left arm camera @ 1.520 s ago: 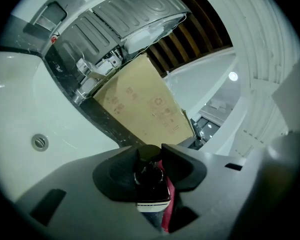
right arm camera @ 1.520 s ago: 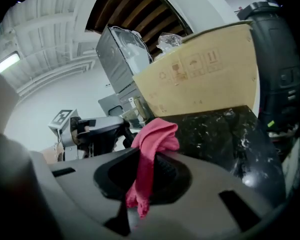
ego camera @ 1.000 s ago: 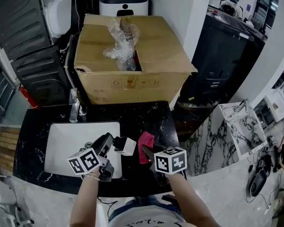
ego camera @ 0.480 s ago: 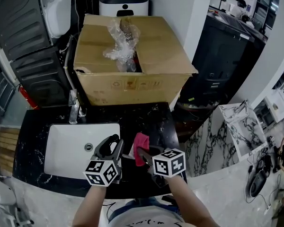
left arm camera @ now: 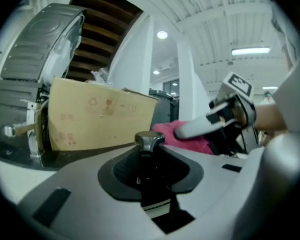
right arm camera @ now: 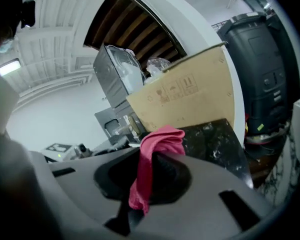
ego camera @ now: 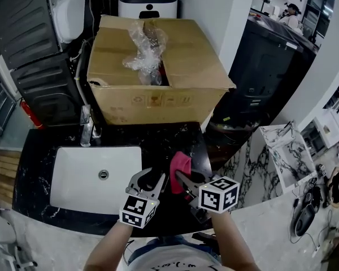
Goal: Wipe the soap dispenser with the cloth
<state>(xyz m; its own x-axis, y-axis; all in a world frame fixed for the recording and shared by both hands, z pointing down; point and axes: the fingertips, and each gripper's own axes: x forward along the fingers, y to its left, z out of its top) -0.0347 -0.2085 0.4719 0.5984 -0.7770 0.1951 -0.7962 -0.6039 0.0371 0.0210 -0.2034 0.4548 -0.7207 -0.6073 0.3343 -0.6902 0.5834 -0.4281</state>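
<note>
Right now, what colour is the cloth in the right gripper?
Pink; the cloth shows best in the right gripper view.

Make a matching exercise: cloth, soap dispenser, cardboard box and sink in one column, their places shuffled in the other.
1. pink cloth
2. dark soap dispenser with metal pump head
3. brown cardboard box
4. white rectangular sink

A. set into the black counter
B. in the jaws of the left gripper
C. at the counter's back, top open
D. in the jaws of the right gripper

Pairs: 1-D, 2-B, 3-C, 4-A.
The left gripper's jaws have just closed further on the dispenser.
</note>
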